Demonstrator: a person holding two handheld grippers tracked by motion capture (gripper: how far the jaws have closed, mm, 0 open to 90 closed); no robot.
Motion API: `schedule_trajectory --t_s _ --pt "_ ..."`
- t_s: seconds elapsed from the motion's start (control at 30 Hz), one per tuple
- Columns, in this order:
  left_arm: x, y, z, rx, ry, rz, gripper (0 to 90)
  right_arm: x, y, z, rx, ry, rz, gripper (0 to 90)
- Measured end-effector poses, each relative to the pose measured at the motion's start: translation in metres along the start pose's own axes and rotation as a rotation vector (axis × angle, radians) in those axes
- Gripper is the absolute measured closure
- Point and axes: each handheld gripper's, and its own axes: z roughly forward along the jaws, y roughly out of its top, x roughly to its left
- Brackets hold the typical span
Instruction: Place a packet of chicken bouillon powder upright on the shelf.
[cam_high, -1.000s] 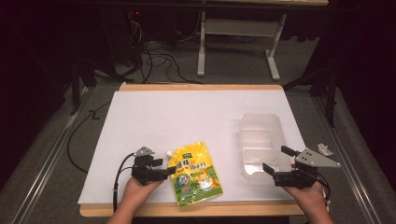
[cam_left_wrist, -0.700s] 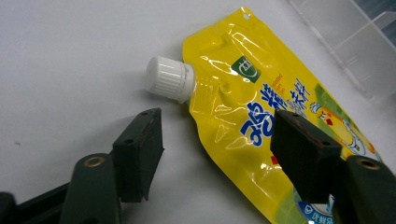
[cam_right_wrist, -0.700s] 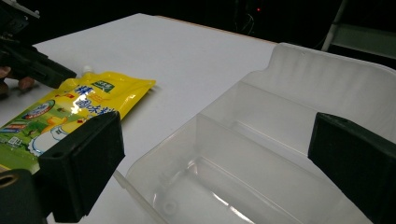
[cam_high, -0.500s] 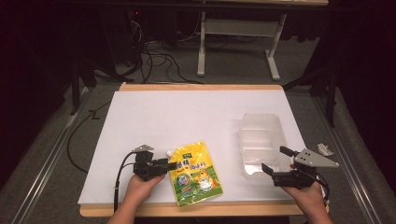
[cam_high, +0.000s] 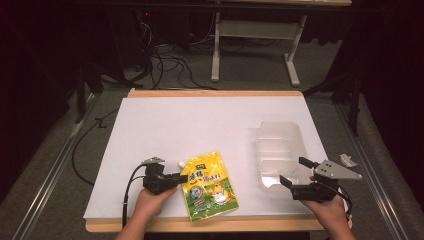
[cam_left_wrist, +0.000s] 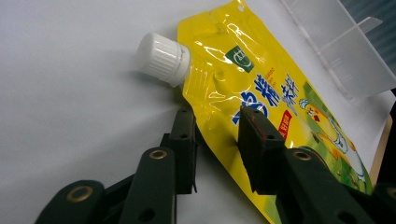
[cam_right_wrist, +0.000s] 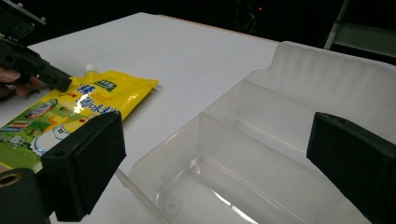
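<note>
White table (cam_high: 165, 125) lies bare beyond the pouch (cam_high: 210, 185), whose left edge the left gripper (cam_high: 181, 177) has been closing around, pads not yet pressing; right gripper (cam_high: 295, 172) gapes empty.

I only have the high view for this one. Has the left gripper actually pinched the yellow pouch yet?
Observer: Not that I can see. In the left gripper view, the left gripper straddles the edge of the pouch just below the white cap. Its jaws have just been closing, but the film doesn't look pinched.
Operator: Anything inside the clear bin?
Observer: The right gripper view looks into the bin. Dividers split it into compartments, and those in sight hold nothing.
Operator: And the right gripper?
Observer: The right gripper is wide open, holding nothing, aimed at the bin.
</note>
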Motion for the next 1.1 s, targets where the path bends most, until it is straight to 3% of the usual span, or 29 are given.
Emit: schedule_trajectory --t_s 0.4,0.53,0.7,0.83,1.1 --pt "-0.003 -0.001 0.002 0.022 -0.017 0.022 82.1 0.0 0.0 0.0 -0.005 0.0 -0.002 5.9" --pt "-0.01 -0.001 0.003 0.011 -0.005 0.064 89.5 -0.001 0.0 -0.001 -0.008 -0.003 -0.005 6.5" --pt "-0.015 0.0 0.002 -0.002 0.01 0.1 90.0 -0.001 0.0 -0.001 -0.015 -0.003 -0.004 7.0" --pt "-0.022 0.0 -0.001 -0.039 0.011 0.125 90.0 -0.001 0.0 -0.002 -0.019 -0.003 -0.005 7.5" --pt "-0.04 0.001 -0.011 -0.148 0.011 0.213 90.0 -0.001 0.0 -0.004 -0.03 -0.006 -0.009 8.6"
